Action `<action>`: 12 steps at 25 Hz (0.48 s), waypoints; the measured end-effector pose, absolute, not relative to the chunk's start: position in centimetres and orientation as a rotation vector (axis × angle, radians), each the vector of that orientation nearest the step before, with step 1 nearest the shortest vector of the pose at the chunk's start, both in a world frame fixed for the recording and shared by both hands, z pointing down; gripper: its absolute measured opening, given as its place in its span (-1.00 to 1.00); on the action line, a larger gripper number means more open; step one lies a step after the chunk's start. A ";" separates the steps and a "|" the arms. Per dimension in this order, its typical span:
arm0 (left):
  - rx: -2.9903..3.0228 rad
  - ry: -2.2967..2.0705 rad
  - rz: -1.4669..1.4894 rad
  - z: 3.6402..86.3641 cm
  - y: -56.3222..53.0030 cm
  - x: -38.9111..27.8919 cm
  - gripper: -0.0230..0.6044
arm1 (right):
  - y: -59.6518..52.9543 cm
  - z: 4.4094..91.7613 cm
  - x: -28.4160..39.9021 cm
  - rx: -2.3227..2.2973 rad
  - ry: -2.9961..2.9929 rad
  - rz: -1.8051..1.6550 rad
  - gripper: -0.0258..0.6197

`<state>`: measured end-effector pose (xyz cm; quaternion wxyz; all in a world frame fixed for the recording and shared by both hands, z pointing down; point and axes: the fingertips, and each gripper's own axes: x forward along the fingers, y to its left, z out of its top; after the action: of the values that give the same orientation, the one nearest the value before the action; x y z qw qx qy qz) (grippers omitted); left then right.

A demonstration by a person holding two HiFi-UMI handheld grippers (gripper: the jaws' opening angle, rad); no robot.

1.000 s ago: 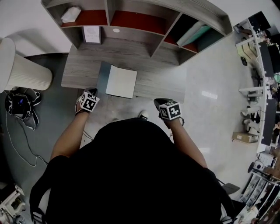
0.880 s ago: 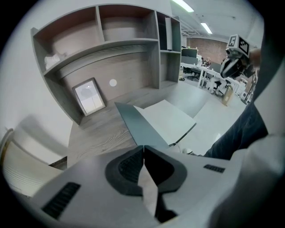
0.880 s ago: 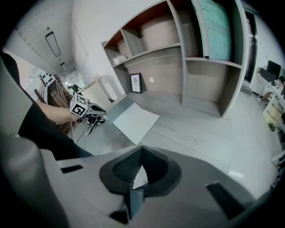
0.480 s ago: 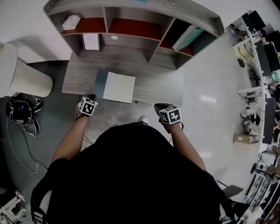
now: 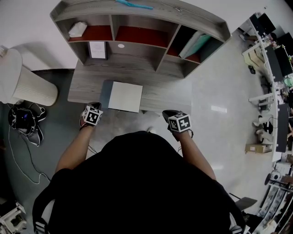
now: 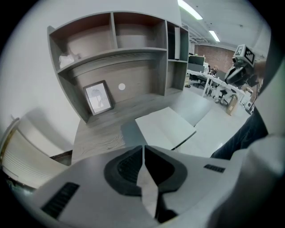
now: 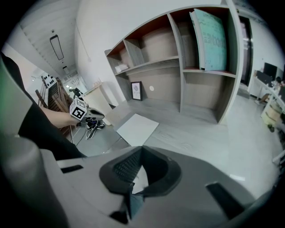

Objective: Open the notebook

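Note:
The notebook (image 5: 125, 96) lies flat on the grey wooden desk (image 5: 165, 93), near its front edge. White pages face up and its grey cover (image 5: 106, 93) is folded out to the left. The notebook also shows in the left gripper view (image 6: 165, 128) and the right gripper view (image 7: 137, 128). My left gripper (image 5: 94, 107) hovers off the desk's front edge, below the notebook's left corner, jaws shut and empty (image 6: 143, 148). My right gripper (image 5: 169, 113) hangs at the desk's front right, clear of the notebook, jaws shut with nothing in them (image 7: 141, 149).
A shelf unit (image 5: 137, 13) stands at the back of the desk with a framed picture (image 5: 97, 49), a white bundle (image 5: 77, 29) and teal folders (image 5: 197, 43). A white ribbed cylinder (image 5: 27, 84) and cables (image 5: 23, 119) sit on the floor at the left.
The head view has tilted a little, so the desk sits lower in the picture. Both grippers and the notebook keep their places.

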<state>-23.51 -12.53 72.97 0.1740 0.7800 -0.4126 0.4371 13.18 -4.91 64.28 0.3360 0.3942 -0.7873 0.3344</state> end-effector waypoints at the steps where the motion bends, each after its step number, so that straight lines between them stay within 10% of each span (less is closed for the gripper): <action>1: 2.215 -1.172 1.230 72.6 -12.6 -23.4 -0.87 | -5.0 64.0 13.2 1.034 -2.057 0.868 -0.92; 12: 2.304 -1.180 1.097 67.9 -14.1 -21.0 -0.87 | -7.2 57.8 14.3 1.175 -2.159 0.842 -0.92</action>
<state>-21.02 -14.11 67.93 0.1644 0.8084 -0.4141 0.3848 14.29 -7.25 57.79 0.2684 0.4358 -0.8003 0.3122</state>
